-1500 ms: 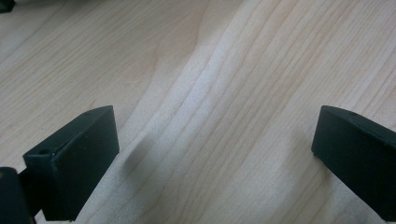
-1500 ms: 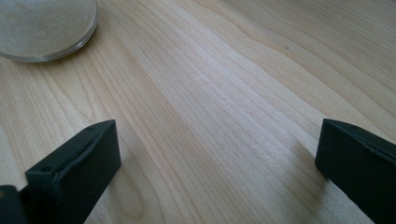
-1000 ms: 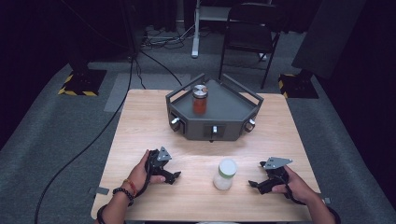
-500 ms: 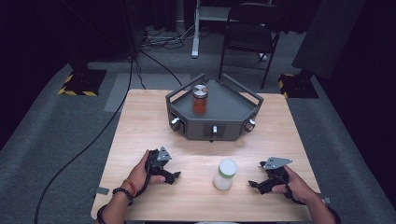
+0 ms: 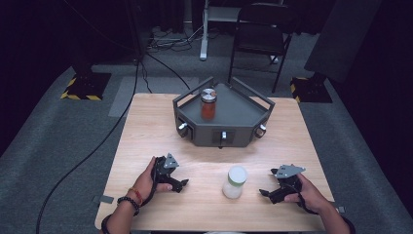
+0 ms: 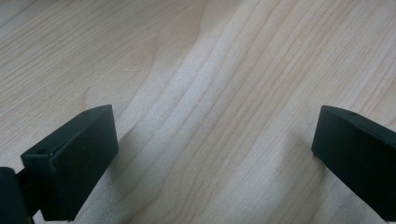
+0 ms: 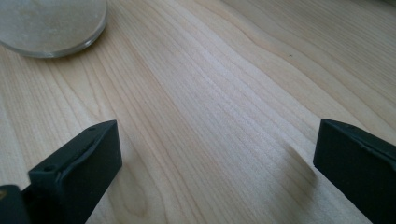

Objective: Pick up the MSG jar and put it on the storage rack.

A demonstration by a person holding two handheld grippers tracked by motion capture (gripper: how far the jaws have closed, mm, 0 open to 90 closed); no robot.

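White and capped with a pale green lid, the jar (image 5: pixel 234 182) stands on the wooden table (image 5: pixel 146 131) between both grippers, nearer to the right one. The right gripper (image 5: pixel 265 192) rests on the table with its jaws wide apart, holding nothing; its own view cuts off the jar's base (image 7: pixel 51 25). The left gripper (image 5: pixel 182 184) also lies wide open and empty. Farther back, a red jar (image 5: pixel 208 103) stands on a grey tray (image 5: pixel 243 114).
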